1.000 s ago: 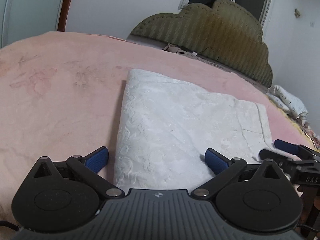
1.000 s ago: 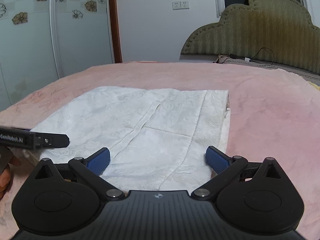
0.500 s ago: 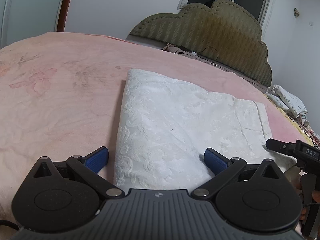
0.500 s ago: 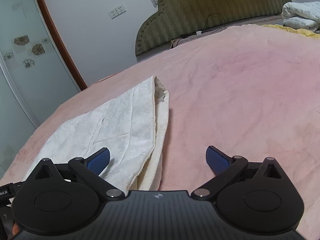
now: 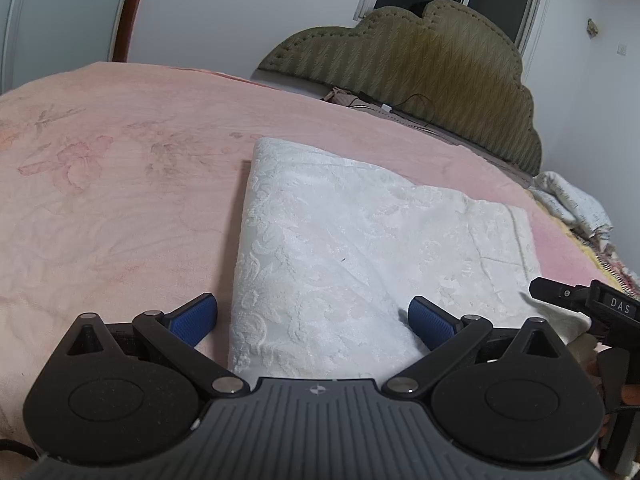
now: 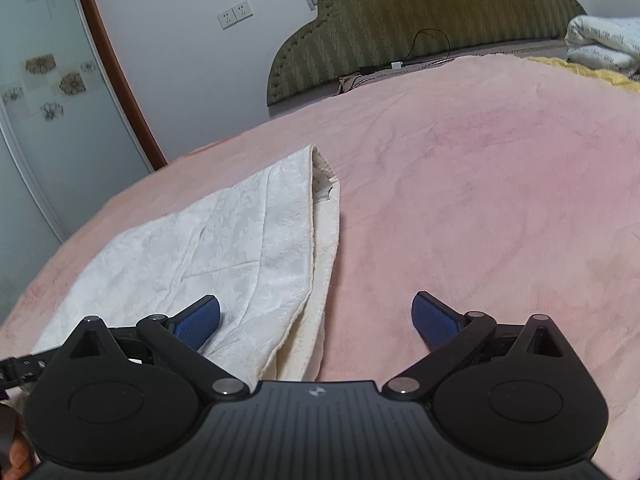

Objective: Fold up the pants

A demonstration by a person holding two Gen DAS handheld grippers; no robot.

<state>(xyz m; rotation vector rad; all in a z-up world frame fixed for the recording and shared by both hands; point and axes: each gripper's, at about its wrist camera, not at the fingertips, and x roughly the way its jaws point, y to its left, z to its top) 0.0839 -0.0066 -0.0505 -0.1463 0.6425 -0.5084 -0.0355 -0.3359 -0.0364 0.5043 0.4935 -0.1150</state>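
Note:
The white patterned pants (image 5: 360,248) lie folded into a flat rectangle on the pink bedspread (image 5: 120,200). My left gripper (image 5: 314,318) is open, its blue pads straddling the near left corner of the fabric. In the right wrist view the pants (image 6: 224,248) stretch away to the left, their layered waistband edge facing right. My right gripper (image 6: 316,316) is open over the near right corner, one pad above the cloth and the other above the bare bedspread (image 6: 500,200). The right gripper's black body (image 5: 592,308) shows at the right edge of the left wrist view.
A green padded headboard (image 5: 420,68) stands behind the bed with a cable lying at its foot. Folded white bedding (image 6: 604,44) sits at the far right. A wardrobe door with flower tiles (image 6: 48,92) stands at the left.
The right gripper has swung to the right, from facing the pants squarely to looking along their right edge. The left gripper has barely moved. Both stayed open.

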